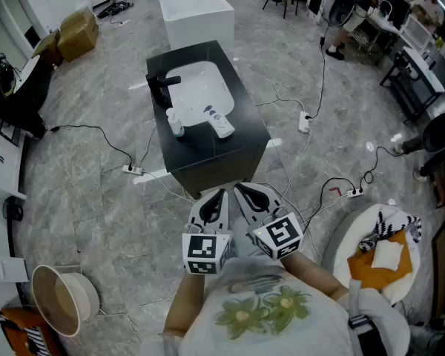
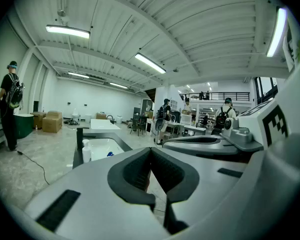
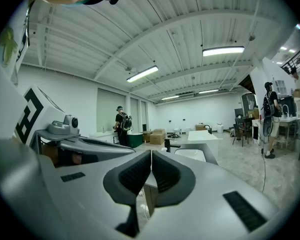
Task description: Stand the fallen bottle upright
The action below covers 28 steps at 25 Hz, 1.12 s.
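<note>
Grey-tiled workshop floor strewn with cables, and on it a black desk [image 1: 252,136] with a white sink [image 1: 200,87] sunk into the top. Fallen bottle [image 1: 222,127]: white, lying on its side at the sink's near right rim, with a blue mark on or just beside it, too small to tell which. Second small white bottle [image 1: 176,120] upright at the sink's near left rim, close to the black tap [image 1: 162,87] on the sink's left side. Left gripper [image 1: 219,196] and right gripper [image 1: 245,191] side by side, well short of the sink and touching nothing. Fingers [image 2: 132,171] of the left pressed together at the tips, holding nothing; same on the right [image 3: 165,171], closed and empty. Task not yet begun, judging by that. Risks from here: reaching in with the fingers closed and merely shoving the bottle, likely rolling it down into the sink or off the desk altogether, so worth opening well before arrival. Pinching too near one end, with a swing or slip probable during the tip-up. Approaching from the sink's left, liable to clip the upright bottle or the tap. Setting down on the sink's curved rim rather than flat desk top, inviting a second topple. Smooth rounded plastic by the look, hence prone to sliding under a light pinch.
</note>
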Tool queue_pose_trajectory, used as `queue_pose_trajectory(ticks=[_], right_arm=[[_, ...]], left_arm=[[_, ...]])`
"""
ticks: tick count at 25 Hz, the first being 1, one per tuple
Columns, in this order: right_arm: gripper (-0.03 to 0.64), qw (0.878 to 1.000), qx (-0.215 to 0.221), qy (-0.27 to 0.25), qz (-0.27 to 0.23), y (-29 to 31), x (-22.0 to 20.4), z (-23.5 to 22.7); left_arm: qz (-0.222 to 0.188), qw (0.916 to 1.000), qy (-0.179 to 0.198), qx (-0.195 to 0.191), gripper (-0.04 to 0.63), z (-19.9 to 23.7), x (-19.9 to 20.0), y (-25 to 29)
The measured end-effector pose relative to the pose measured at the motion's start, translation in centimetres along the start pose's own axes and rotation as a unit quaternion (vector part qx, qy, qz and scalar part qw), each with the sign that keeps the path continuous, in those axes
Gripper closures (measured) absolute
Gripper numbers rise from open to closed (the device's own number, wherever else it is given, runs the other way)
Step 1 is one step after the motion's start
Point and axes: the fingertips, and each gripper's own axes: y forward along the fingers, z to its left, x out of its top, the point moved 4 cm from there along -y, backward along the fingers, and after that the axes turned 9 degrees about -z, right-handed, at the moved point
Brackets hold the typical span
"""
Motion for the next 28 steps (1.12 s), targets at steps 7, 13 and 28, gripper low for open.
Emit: queue_pose_trajectory(ticks=[7,13,28], right_arm=[[0.572,1.0,0.001,0.012,-0.004,2.7,-0.3,-2.3],[0.572,1.0,0.005,0.023,0.0,7.4,-1.0,-6.0],[0.571,0.998,0.023,0.036,0.036,22.2,-2.3,-17.3]], left_arm=[[0.012,0.9999,0.003,0.007,0.586,2.2,-0.2,3.1],[0.022,0.9996,0.012,0.014,0.586,5.6,-0.1,8.0],[0.053,0.9979,-0.007,0.037,0.586,15.6,0.4,22.0]])
